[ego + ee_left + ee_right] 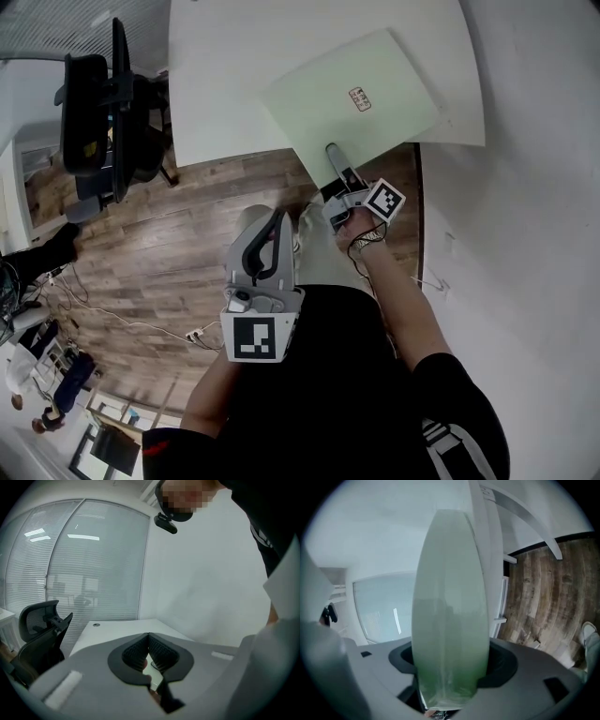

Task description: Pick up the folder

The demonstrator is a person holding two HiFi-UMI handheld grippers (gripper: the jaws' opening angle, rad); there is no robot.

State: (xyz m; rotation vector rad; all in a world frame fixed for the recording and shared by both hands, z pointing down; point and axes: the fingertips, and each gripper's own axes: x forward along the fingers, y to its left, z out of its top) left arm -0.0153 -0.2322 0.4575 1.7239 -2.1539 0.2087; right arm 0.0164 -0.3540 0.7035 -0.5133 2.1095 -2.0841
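Over at the far left, a black office chair [98,112] stands on the wooden floor [178,234] beside the white desk [225,75]. Nearer the middle, the left claw [149,637] hangs clear of the desk, clenched tip to tip with nothing in it. Right of that, the pale green folder [356,103] lies on the desk, its near corner jutting past the edge. The right claw [453,662] is spread wide around that corner, a jaw on either face and gaps showing on both sides, so it grips nothing.
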